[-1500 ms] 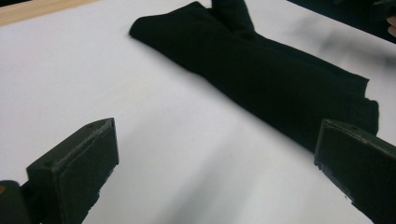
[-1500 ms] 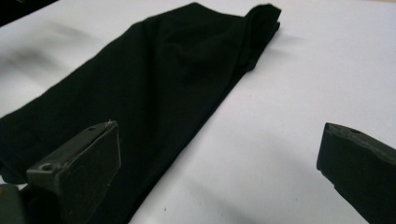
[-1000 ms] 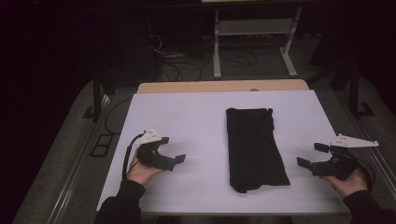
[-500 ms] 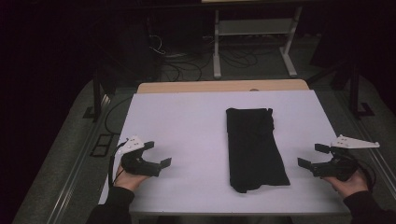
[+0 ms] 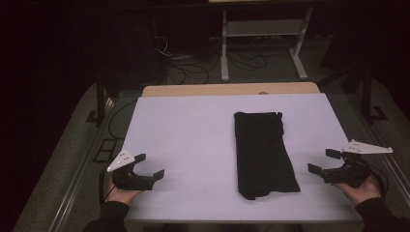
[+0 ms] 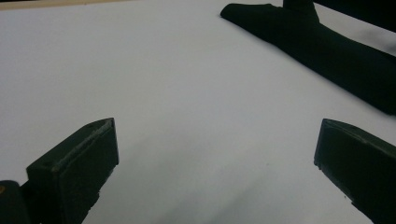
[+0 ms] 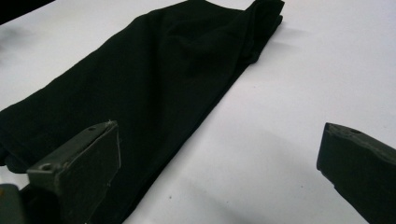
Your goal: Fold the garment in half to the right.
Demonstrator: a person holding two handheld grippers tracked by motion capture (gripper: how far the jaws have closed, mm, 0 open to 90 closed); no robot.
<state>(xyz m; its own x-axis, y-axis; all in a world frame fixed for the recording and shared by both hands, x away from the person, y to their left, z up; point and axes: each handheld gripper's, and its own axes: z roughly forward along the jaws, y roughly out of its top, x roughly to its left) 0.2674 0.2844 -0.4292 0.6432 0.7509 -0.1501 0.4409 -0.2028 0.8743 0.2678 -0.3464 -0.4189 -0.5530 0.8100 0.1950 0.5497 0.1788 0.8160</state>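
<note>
The left gripper [image 5: 149, 166] sits low over the near left corner of the table [image 5: 193, 130], held in the person's left hand [image 5: 122, 195]. Its jaws stand wide apart with nothing between them; in the left gripper view, bare white tabletop [image 6: 187, 93] lies in the gap. The jaws point toward the middle of the table, well apart from the cloth.

The right gripper [image 5: 325, 162] hovers at the near right edge of the table, held in the right hand [image 5: 360, 188], a grey three-cornered plate [image 5: 367, 147] on top. Its jaws are also spread wide and hold nothing. In the right gripper view, the cloth [image 7: 154, 93] lies ahead and runs behind the left-hand jaw, while white tabletop shows under the other.

The folded black garment [image 5: 263, 154] lies flat, right of the table's centre, long side running from near to far. Its near end is near the right gripper but not touching it.

Beyond the table, a white metal stand [image 5: 263, 43] and loose cables [image 5: 169, 53] rest on the dark floor.
</note>
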